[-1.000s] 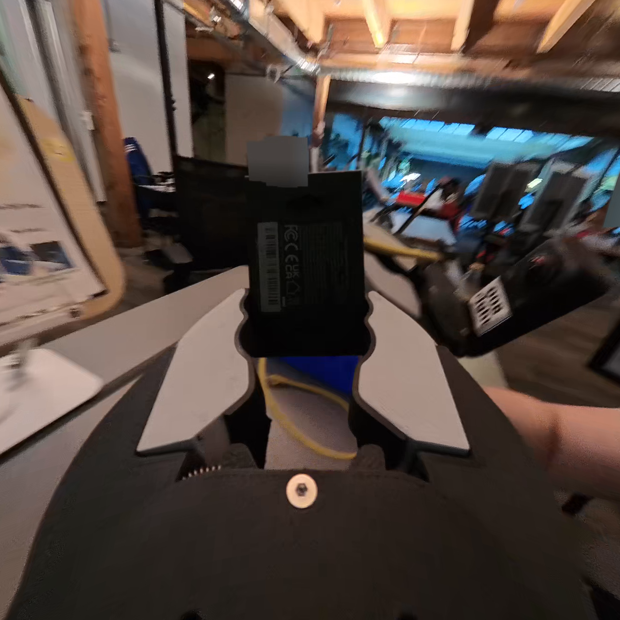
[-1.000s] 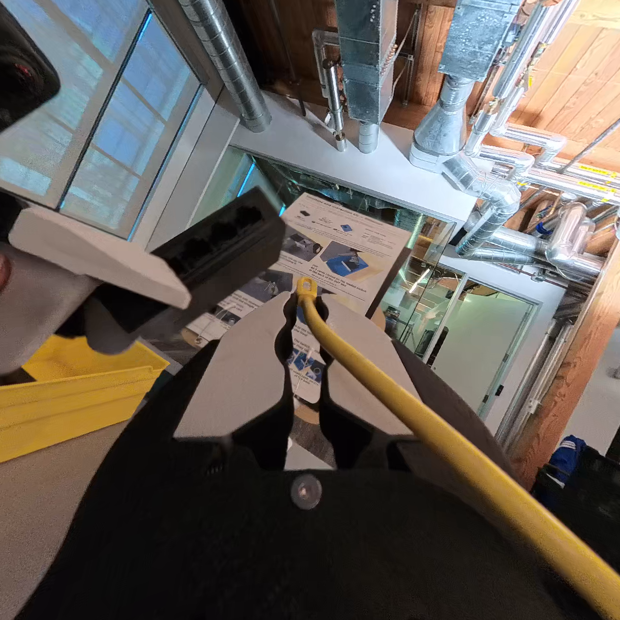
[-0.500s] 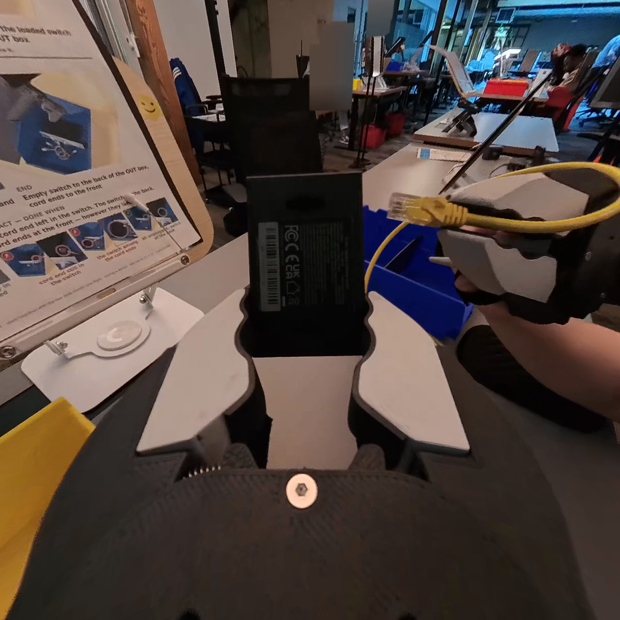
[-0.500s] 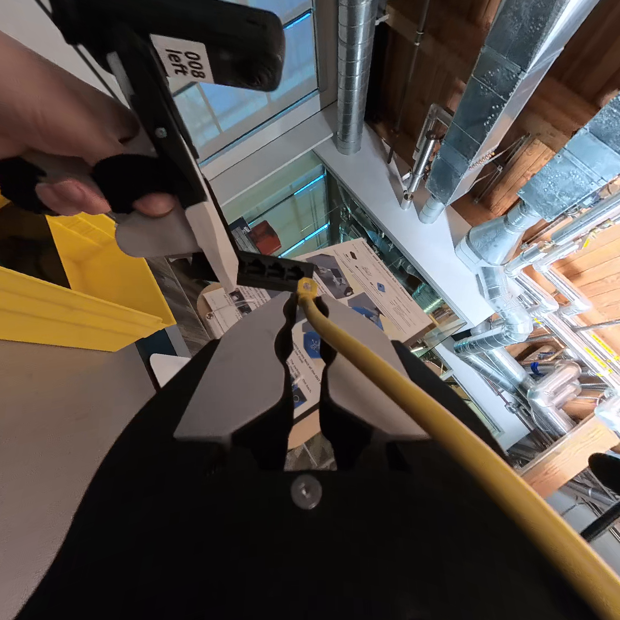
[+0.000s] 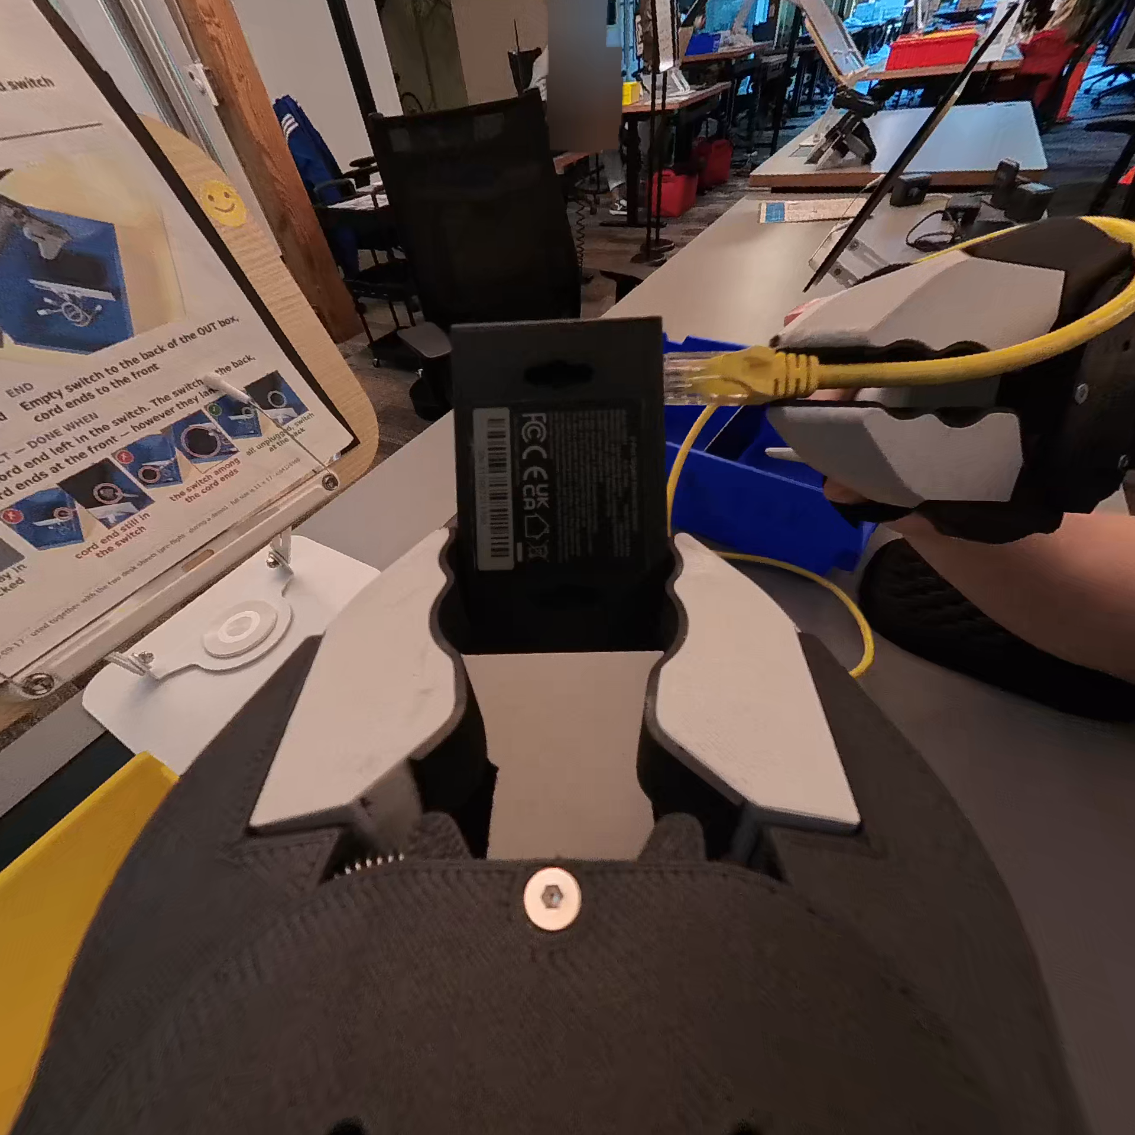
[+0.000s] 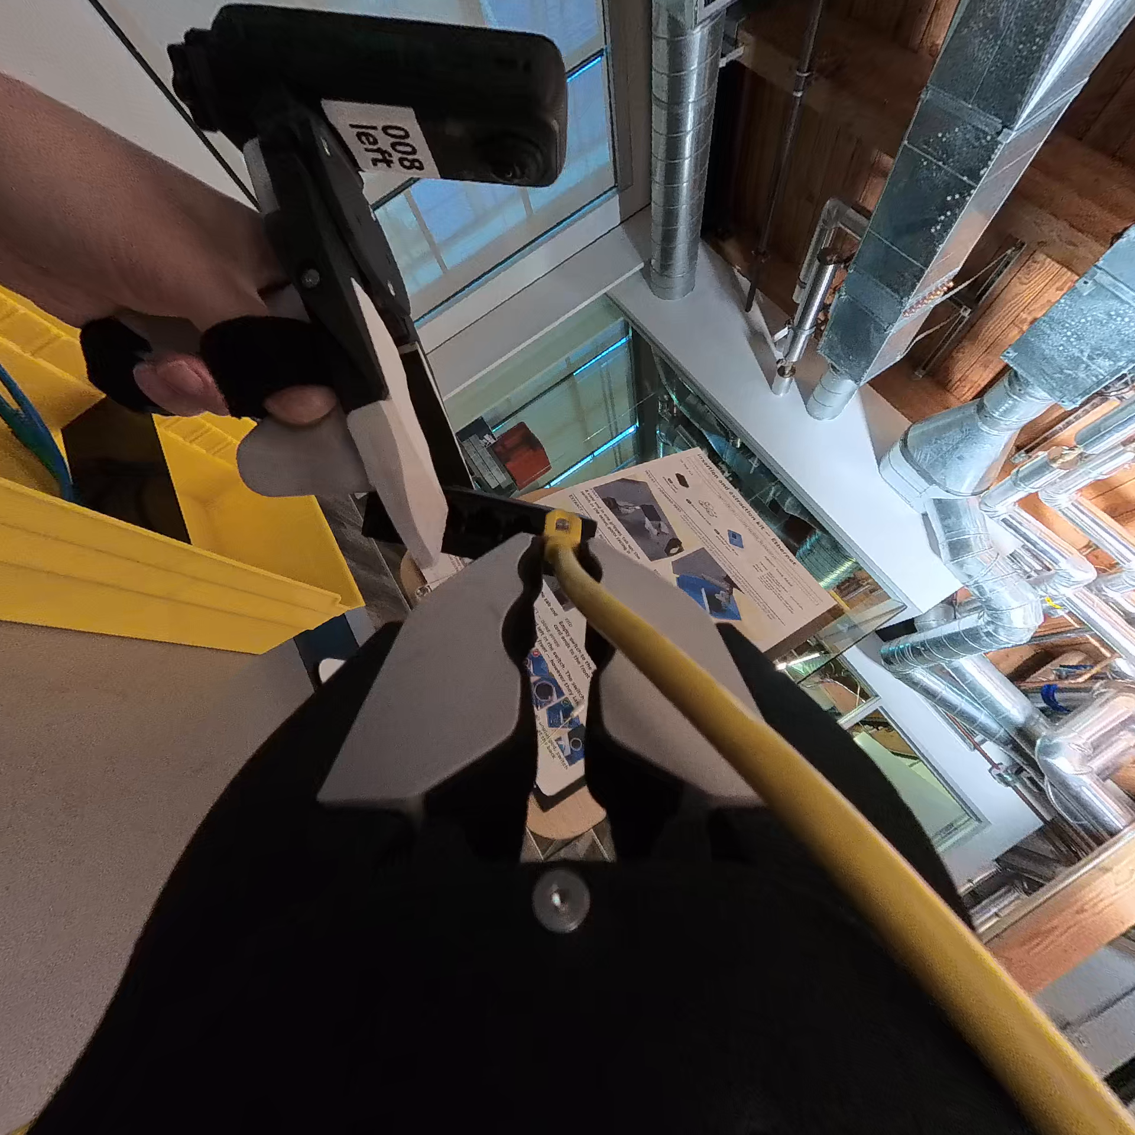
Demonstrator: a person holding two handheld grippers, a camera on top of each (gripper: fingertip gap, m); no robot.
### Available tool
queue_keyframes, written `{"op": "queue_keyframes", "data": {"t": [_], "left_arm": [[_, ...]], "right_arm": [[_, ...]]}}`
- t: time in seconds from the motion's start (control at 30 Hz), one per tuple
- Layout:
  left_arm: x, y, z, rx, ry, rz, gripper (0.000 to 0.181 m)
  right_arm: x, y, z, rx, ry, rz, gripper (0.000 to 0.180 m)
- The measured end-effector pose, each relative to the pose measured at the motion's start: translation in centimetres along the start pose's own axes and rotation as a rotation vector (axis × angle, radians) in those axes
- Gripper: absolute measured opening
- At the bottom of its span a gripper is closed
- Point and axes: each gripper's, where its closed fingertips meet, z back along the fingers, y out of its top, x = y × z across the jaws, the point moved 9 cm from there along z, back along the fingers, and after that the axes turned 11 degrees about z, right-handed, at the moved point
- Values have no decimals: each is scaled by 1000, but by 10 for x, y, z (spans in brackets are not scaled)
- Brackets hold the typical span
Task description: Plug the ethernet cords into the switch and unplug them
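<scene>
My left gripper (image 5: 556, 589) is shut on a black switch (image 5: 556, 467), held upright with its labelled underside toward the camera. My right gripper (image 6: 556, 553) is shut on a yellow ethernet cord (image 6: 706, 675) just behind its plug. In the left wrist view the right gripper (image 5: 780, 387) comes in from the right and the clear plug (image 5: 694, 381) meets the switch's right edge. In the right wrist view the plug end (image 6: 562, 528) sits against the switch's port face (image 6: 491, 516), held by the left gripper (image 6: 405, 491). How deep the plug sits is hidden.
A blue bin (image 5: 755, 491) stands behind the switch on the grey table (image 5: 952, 798). A yellow bin (image 6: 153, 553) is at the left. An instruction board (image 5: 123, 368) on a white stand (image 5: 233, 632) is at the left. A person's forearm (image 5: 1013, 589) lies at right.
Both grippers have swung down from pointing upward and come together. The plug has moved left from a gap beside the switch to its port edge.
</scene>
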Motion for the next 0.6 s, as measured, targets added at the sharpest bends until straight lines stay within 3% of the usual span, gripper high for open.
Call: {"op": "queue_keyframes", "data": {"t": [0.6], "left_arm": [[18,8,9,25,44,-101,60]], "right_arm": [[3,-5,3,80,-15,-197,11]]}}
